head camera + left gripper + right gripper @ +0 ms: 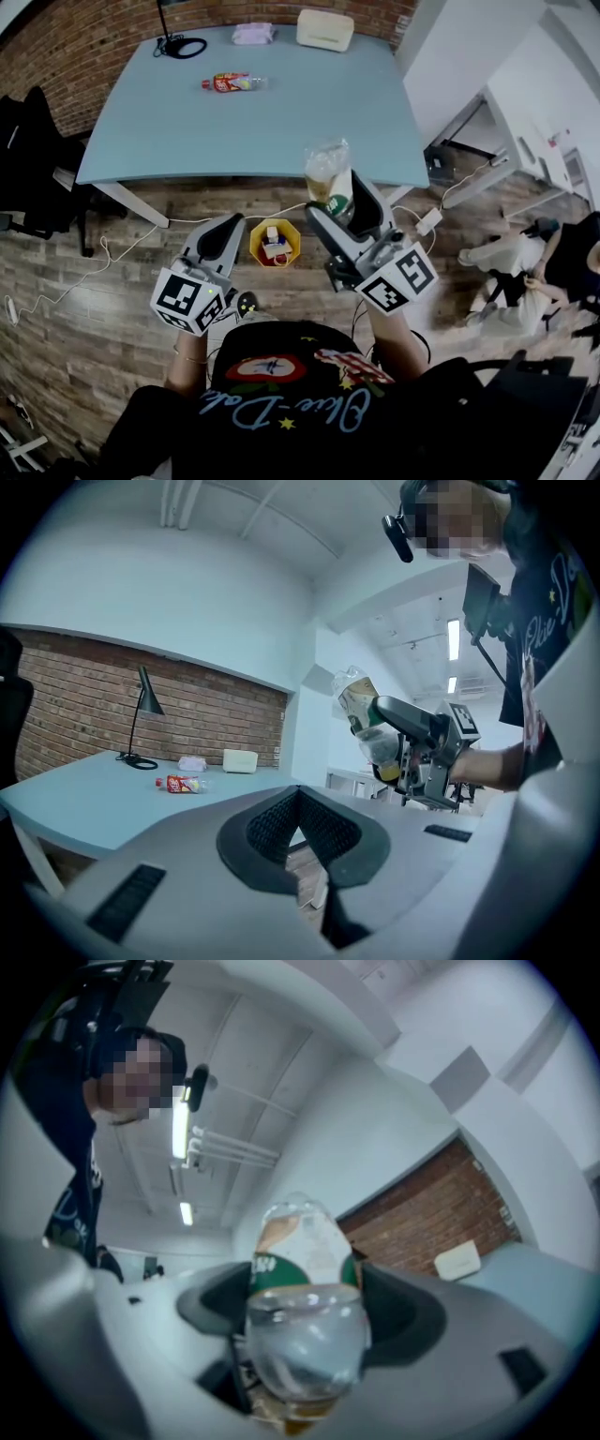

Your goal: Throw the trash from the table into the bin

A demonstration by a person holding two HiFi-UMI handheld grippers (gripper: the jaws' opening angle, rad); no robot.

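Note:
My right gripper [339,199] is shut on a clear plastic bottle [327,172] with a green label, held up in the air just in front of the table's near edge. In the right gripper view the bottle [302,1269] fills the gap between the jaws. My left gripper [223,228] is shut and empty, its pads [281,819] pressed together. It hangs over the floor just left of the yellow bin [274,243]. A second bottle [234,82] with a red label lies on the light blue table [150,131]. The left gripper view also shows that red-label bottle [185,784].
At the table's far edge are a black lamp base [183,45], a small tissue pack [253,34] and a cream box [325,28]. White cables [112,255] trail over the wooden floor. A person [525,258] crouches at the right. A dark chair [28,159] stands to the left.

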